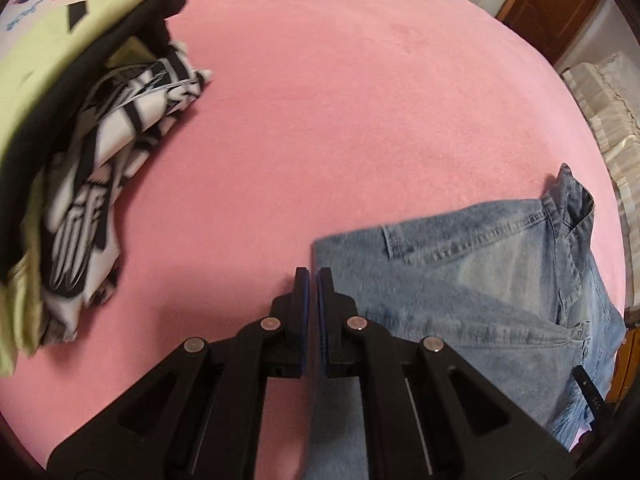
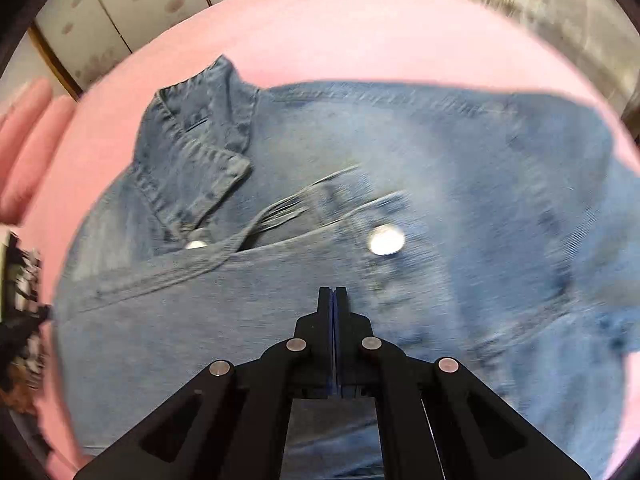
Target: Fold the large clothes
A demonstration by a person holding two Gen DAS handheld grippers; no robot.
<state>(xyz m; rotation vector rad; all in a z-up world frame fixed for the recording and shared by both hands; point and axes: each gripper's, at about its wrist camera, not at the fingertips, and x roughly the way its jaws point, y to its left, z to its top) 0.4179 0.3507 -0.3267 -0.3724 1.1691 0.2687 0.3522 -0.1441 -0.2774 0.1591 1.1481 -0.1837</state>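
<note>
Leftmost, in my left wrist view, a heap of unfolded clothes [image 1: 80, 184] lies on the pink bed [image 1: 320, 100]; the left gripper [image 1: 314, 280] hangs over bare sheet with its jaws drawn nearly together on nothing, the near edge of the denim shirt [image 1: 480, 280] just beside them to the right. Further right, my right gripper [image 2: 333, 294] hovers over the shirt's front, jaws fully closed and empty, with the collar [image 2: 192, 152] up and to the left and a metal snap [image 2: 386, 241] just ahead. I judge the denim heavy, fairly stiff and unlikely to slip; its stitched hems, shoulder seams or collar should give the firmest hold.
</note>
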